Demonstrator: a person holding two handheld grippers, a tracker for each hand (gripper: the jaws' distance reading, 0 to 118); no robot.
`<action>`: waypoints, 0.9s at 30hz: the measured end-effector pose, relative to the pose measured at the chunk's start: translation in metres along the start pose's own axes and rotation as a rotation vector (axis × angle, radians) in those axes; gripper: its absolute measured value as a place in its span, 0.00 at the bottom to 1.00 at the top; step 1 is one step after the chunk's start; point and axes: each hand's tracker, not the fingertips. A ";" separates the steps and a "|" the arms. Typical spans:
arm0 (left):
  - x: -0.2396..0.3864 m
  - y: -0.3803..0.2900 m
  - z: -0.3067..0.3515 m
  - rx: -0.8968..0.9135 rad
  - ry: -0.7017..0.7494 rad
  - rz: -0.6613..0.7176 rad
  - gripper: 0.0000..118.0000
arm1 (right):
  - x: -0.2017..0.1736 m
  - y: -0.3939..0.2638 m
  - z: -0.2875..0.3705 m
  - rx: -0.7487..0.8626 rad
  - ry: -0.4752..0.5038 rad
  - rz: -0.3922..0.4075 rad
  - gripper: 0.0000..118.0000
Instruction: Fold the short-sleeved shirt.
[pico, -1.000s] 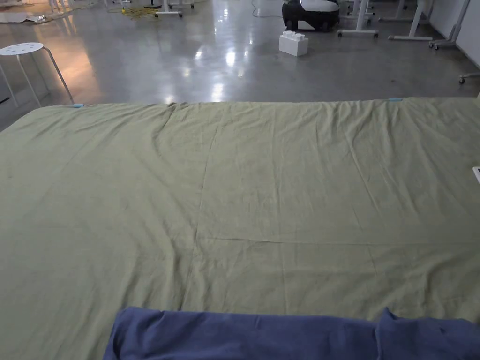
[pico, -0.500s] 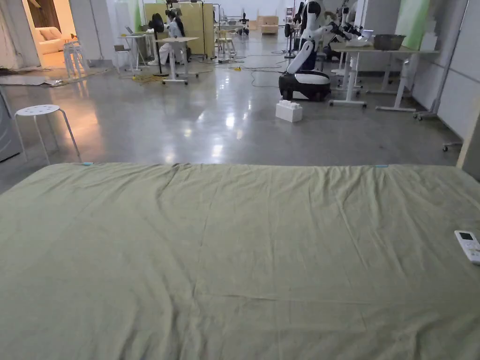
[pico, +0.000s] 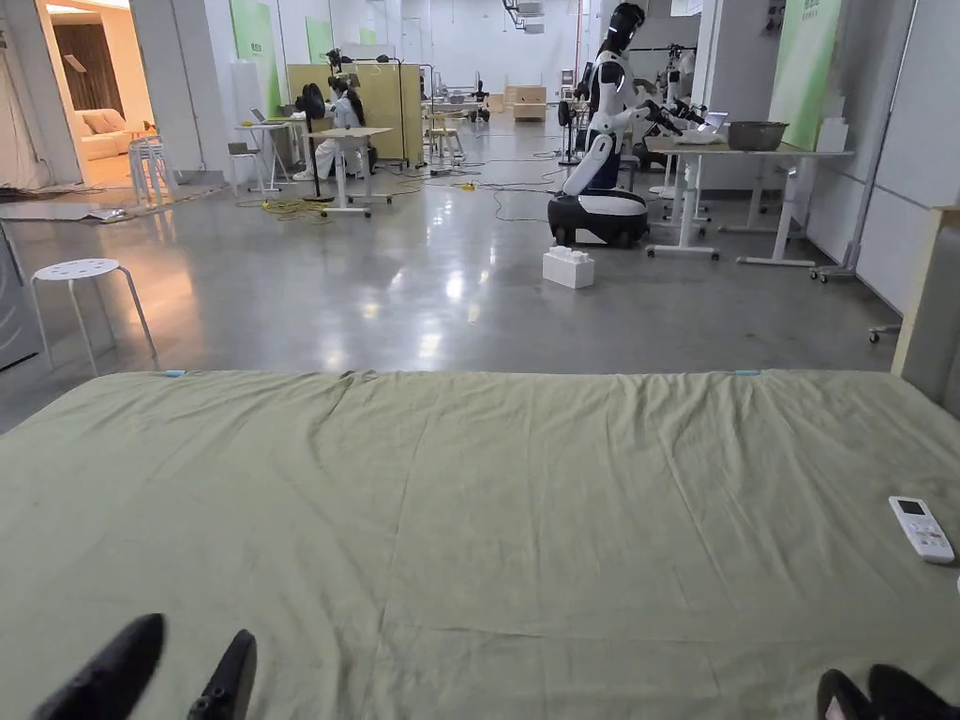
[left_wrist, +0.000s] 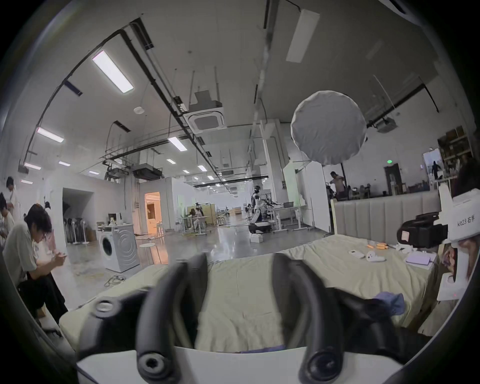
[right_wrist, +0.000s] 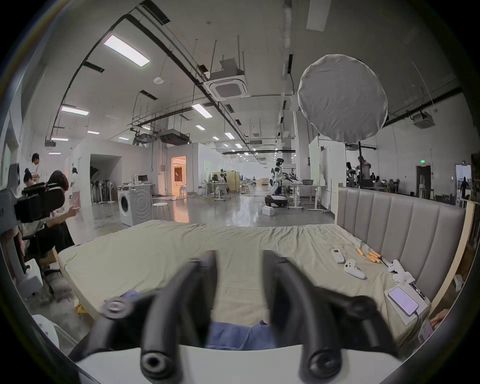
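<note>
robotics lab | humanoid robot (pico: 609, 112) | bed (pico: 469, 525) | washing machine (right_wrist: 135, 207)

Green sheet (pico: 487, 525) on the bed: broad middle and left stretch open, only shallow creases, free passage across it. Right side cluttered: white remote (pico: 921, 530) lies on the sheet near the right edge; beyond it a white controller (right_wrist: 353, 270), orange-handled tools (right_wrist: 368, 256) and a phone on a white box (right_wrist: 404, 301), all close along the padded headboard (right_wrist: 400, 220), which walls off that side. Blue shirt (right_wrist: 233, 336) bunched at the near edge, just under the jaws of the right gripper (right_wrist: 239, 262). Far edge drops to bare floor.
</note>
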 end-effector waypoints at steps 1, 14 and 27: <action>0.001 0.000 -0.001 -0.012 -0.013 -0.008 0.07 | -0.002 -0.002 0.000 -0.009 0.013 0.005 0.12; 0.007 -0.009 -0.014 -0.126 -0.098 0.019 0.00 | -0.001 -0.006 0.001 -0.049 -0.018 -0.014 0.00; -0.028 -0.032 -0.025 -0.245 -0.119 0.167 0.00 | 0.008 -0.019 -0.006 -0.107 -0.027 -0.069 0.00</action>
